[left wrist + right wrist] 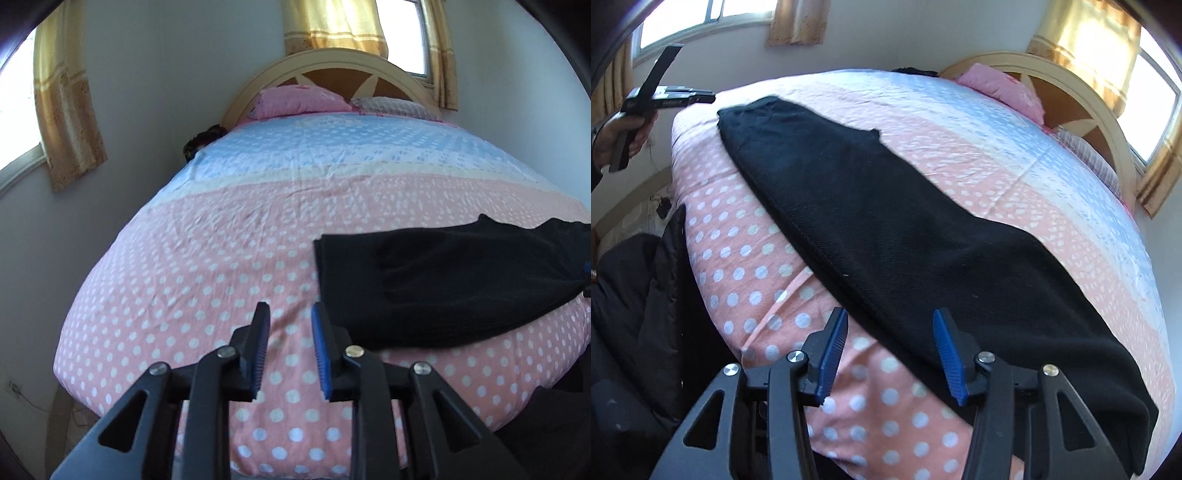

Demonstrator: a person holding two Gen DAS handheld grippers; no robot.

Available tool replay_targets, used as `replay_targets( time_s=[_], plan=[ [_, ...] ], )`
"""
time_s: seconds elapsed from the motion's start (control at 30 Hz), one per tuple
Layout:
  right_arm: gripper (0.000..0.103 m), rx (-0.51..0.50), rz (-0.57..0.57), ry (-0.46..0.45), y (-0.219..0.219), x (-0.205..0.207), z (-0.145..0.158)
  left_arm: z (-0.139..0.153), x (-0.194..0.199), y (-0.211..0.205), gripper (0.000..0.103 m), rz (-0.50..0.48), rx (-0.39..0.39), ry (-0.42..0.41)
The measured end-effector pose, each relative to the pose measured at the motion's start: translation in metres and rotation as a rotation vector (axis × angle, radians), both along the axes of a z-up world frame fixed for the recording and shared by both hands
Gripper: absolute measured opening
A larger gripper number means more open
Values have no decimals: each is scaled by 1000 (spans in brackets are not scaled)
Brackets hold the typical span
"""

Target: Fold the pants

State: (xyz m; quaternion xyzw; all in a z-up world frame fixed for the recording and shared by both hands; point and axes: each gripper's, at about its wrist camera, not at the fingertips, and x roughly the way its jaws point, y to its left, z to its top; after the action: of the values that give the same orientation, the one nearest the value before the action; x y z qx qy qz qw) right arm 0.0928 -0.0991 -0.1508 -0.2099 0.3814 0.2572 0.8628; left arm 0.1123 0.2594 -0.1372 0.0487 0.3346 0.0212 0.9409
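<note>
On the near part of the bed the black pants lie flat lengthwise, apparently folded in half. Right gripper spread apart over their near edge, holding nothing; left gripper apart too, just left of pants w/ nothing held.

This is a bedroom in a home. A bed fills the room, covered with a pink and blue polka-dot sheet, with a pink pillow and a striped pillow against an arched wooden headboard. Yellow curtains hang at windows in plain white walls.
</note>
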Motion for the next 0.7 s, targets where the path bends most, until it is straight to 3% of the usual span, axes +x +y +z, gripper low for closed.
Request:
replay_targets(
  time_s=[0.1,0.2,0.4,0.5,0.63,0.7],
  plan=[
    [50,68,-97,7,-34,3,11,15,10,-48,26,-133,18,-22],
    [50,116,-225,4,-77,2,19,22,24,-108,26,-296,-11,-18],
    [50,215,-497,-7,-167,-10,30,13,40,-244,26,-635,-55,50],
    [50,267,-624,-15,-206,-18,32,6,32,-307,26,-783,-24,80],
    [50,368,-745,-8,-250,-27,28,0,20,-368,26,-923,17,102],
    [50,403,-786,-2,-266,-30,25,-4,21,-389,27,-940,36,108]
  ],
)
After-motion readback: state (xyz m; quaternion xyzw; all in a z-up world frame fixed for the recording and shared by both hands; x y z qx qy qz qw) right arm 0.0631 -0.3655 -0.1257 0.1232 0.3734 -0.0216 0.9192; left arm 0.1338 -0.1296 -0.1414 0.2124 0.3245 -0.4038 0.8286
